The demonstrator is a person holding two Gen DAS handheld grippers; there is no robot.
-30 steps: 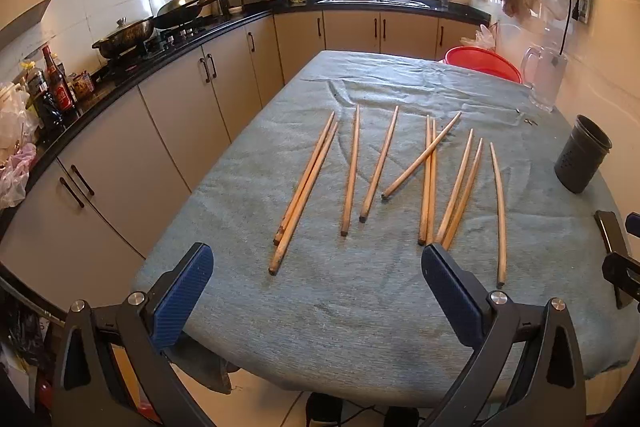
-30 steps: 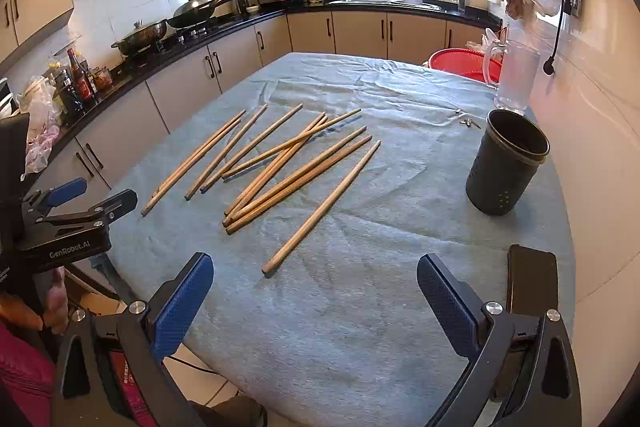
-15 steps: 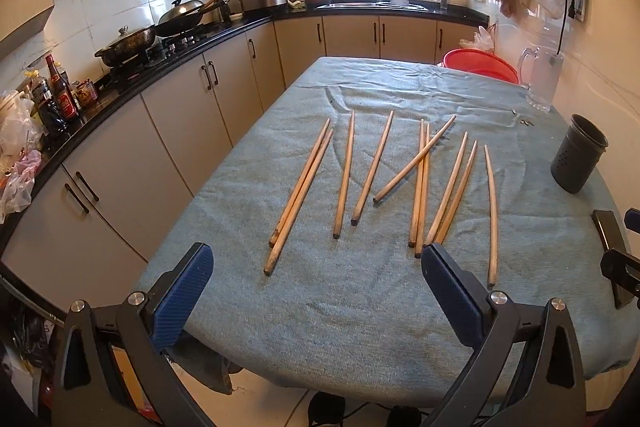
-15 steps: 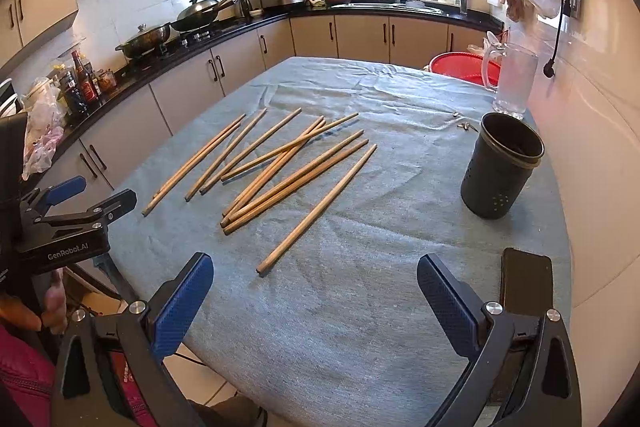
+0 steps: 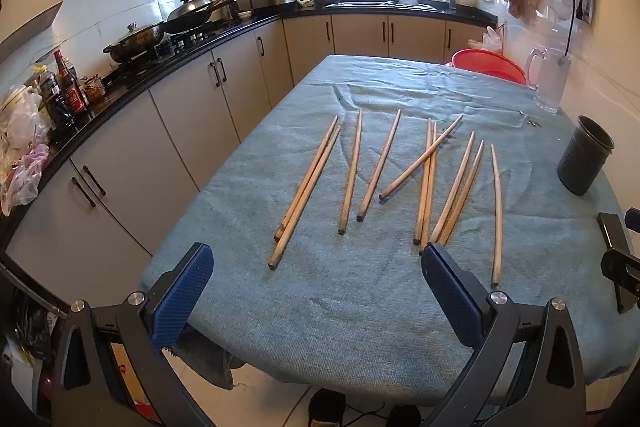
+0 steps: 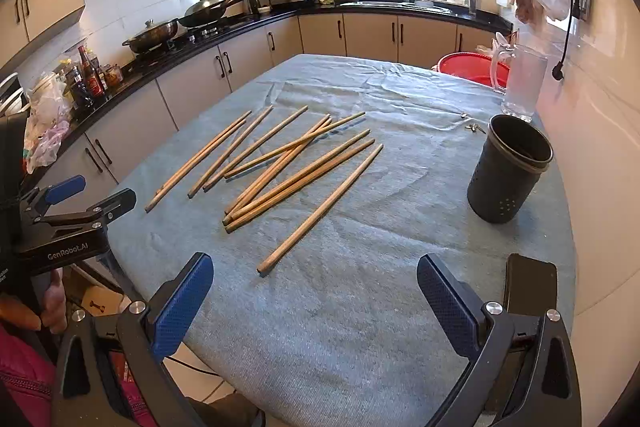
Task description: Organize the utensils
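Right wrist: wooden chopsticks point(image 6: 316, 215) on ribbed cloth point(image 6: 360, 307); both grippers' fingers spread.

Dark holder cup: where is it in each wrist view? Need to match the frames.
Left wrist view: dark holder cup at the far right edge, right of the chopsticks.
Right wrist view: cup right of centre, upright and empty, ahead of the open right gripper.
Shared landmark: the glass mug beyond it.

Ten chopsticks point(image 5: 352, 171), one dark holder point(image 6: 508, 167), one glass mug point(image 6: 522, 87), one phone point(image 6: 530, 285).
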